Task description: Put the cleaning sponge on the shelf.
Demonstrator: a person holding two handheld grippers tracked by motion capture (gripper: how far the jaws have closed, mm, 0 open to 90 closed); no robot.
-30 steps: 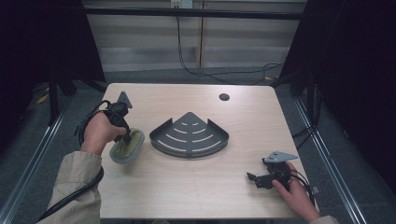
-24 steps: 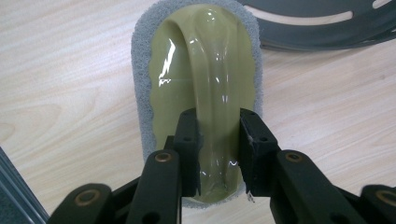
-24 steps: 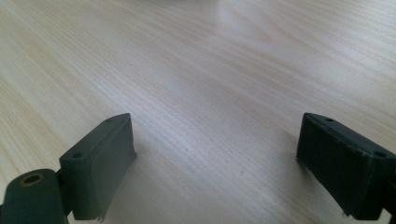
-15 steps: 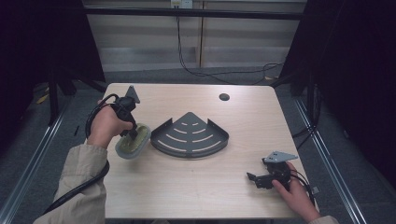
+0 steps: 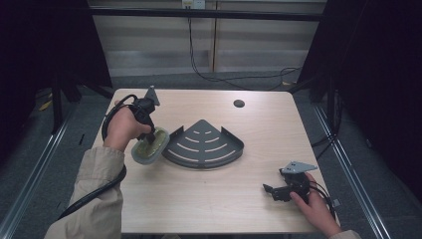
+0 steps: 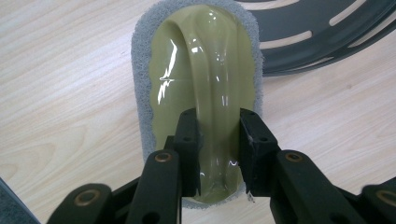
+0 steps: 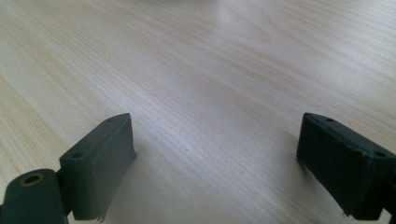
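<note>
In the high view, the left gripper (image 5: 149,133) grasps an oval scrubber (image 5: 150,146) left of centre in the frame, tilted and right at the left rim of a dark fan-shaped corner rack (image 5: 204,146). Judging from this, the pick-up is done and the carry is nearly over; setting the scrubber onto the rack is left. The right gripper (image 5: 268,190) rests at the lower right on the pale wooden table (image 5: 209,209).

In the left gripper view, the jaws are clenched on the scrubber's (image 6: 205,84) glossy olive arched handle at lower centre; a fuzzy grey pad rims its base. The rack (image 6: 322,37), matte, dark and slotted, fills the upper right corner.

In the right gripper view, the jaws stand released, wide apart, over bare wood grain (image 7: 210,93).
</note>
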